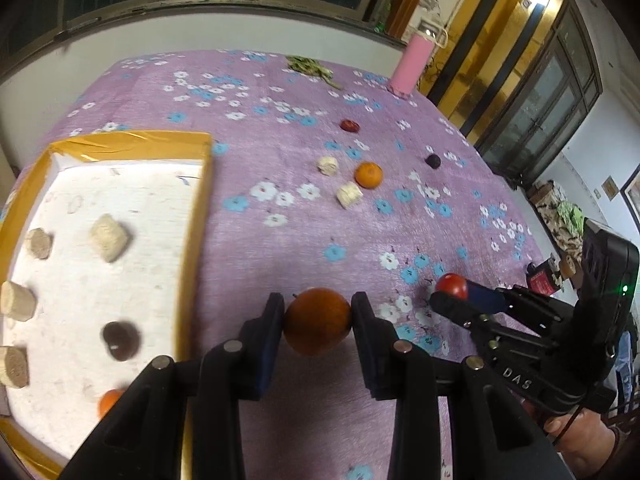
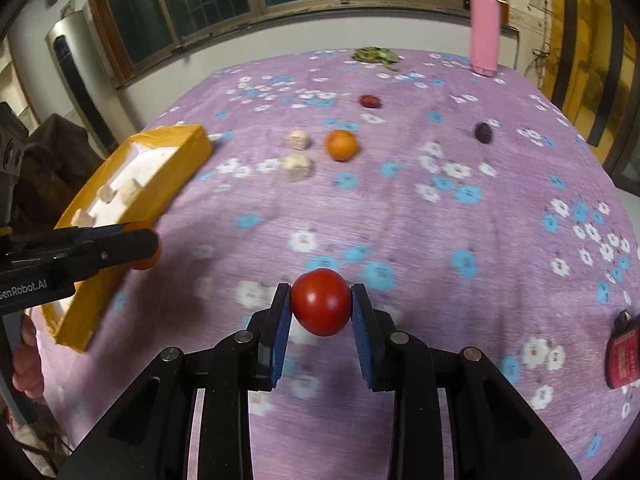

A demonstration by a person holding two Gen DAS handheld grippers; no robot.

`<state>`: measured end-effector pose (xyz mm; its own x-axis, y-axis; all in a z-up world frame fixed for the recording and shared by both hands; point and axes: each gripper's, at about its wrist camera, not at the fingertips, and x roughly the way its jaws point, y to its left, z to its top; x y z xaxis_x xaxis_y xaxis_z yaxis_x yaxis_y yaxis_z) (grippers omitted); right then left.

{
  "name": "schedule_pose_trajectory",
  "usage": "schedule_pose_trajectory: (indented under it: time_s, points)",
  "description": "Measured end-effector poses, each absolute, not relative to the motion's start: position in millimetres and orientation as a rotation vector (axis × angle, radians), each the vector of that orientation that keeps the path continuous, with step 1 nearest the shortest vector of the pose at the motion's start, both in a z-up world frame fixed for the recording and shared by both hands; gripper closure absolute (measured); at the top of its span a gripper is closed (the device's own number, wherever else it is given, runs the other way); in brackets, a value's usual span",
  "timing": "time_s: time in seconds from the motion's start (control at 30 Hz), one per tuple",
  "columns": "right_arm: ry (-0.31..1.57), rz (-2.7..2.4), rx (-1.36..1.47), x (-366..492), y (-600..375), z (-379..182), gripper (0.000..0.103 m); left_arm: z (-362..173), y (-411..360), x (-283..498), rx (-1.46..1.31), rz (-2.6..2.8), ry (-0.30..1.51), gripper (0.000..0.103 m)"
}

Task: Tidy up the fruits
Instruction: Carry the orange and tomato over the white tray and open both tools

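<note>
My left gripper [image 1: 318, 320] is shut on an orange fruit [image 1: 318, 322], held above the purple cloth just right of the yellow-rimmed tray [image 1: 200, 200]. My right gripper [image 2: 321, 306] is shut on a red tomato [image 2: 321, 307], held over the cloth's near middle; it also shows in the left wrist view [image 1: 452, 286]. The tray holds several pale corn pieces, a dark fruit [image 1: 121, 340] and a small orange [image 1: 109, 402]. Farther out on the cloth lie an orange [image 2: 341, 145], two corn pieces [image 2: 297, 166], a red fruit [image 2: 369, 101] and a dark fruit [image 2: 483, 132].
A pink bottle [image 2: 485, 20] and a bunch of green leaves [image 2: 374, 55] stand at the table's far edge. A red and black device [image 2: 622, 354] lies at the right edge. The left gripper [image 2: 132, 246] shows over the tray in the right wrist view.
</note>
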<state>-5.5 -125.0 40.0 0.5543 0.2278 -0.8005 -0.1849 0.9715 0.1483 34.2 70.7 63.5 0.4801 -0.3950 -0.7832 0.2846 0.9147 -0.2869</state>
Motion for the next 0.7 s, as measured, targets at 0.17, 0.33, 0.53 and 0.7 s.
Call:
schedule_pose_trajectory:
  time_s: [0.17, 0.33, 0.53, 0.7]
  points:
    - [0.929, 0.312, 0.015, 1.4, -83.5, 52.0, 0.074, 72.1, 102.7, 31.1, -0.152, -0.379, 0.959, 0.066]
    - [0.912, 0.384, 0.004, 11.4, -44.1, 61.1, 0.075, 74.4, 141.2, 30.6, -0.173, -0.32, 0.948, 0.066]
    - [0.899, 0.471, -0.018, 26.0, 8.1, 69.1, 0.075, 68.3, 191.0, 30.5, -0.196, -0.231, 0.946, 0.066]
    - [0.91, 0.521, -0.02, 37.5, 39.4, 67.0, 0.075, 60.5, 224.9, 33.2, -0.201, -0.173, 0.956, 0.066]
